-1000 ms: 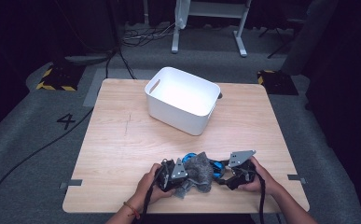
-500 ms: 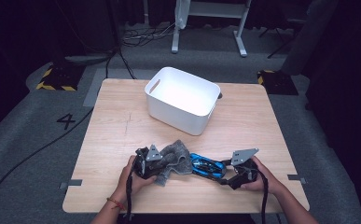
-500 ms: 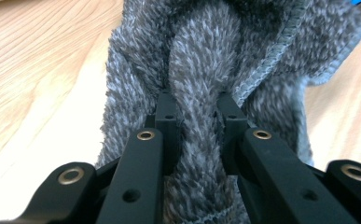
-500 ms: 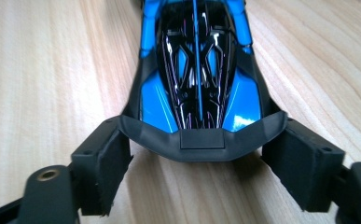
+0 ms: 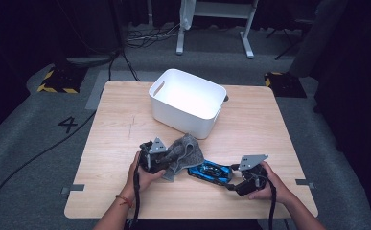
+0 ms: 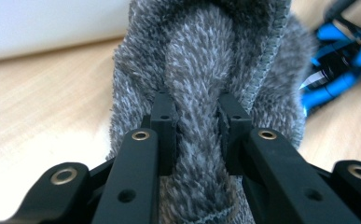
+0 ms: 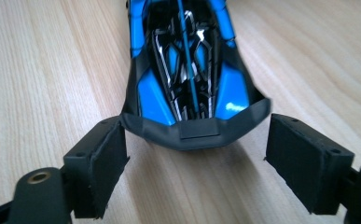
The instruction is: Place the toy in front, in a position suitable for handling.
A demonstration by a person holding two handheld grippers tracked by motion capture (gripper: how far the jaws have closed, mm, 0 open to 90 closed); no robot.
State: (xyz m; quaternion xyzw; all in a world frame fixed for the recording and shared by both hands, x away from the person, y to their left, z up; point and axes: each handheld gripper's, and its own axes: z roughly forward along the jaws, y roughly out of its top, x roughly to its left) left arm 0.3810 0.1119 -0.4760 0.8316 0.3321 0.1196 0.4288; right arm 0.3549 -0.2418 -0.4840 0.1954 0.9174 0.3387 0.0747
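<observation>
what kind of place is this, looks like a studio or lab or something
Most likely a lab or recording space set up for data collection, not a home. A lone wooden table stands on grey carpet with a number 4 marked on the floor, black-and-yellow hazard tape and loose cables nearby, against dark surroundings.

A wooden table [image 5: 116, 134] stands on grey carpet [image 5: 29, 153] marked with a black "4" [image 5: 70, 124]. Yellow-and-black hazard tape [image 5: 53, 88] and black cables [image 5: 140, 40] lie beyond it, near a white stand's legs [image 5: 214, 24].
</observation>
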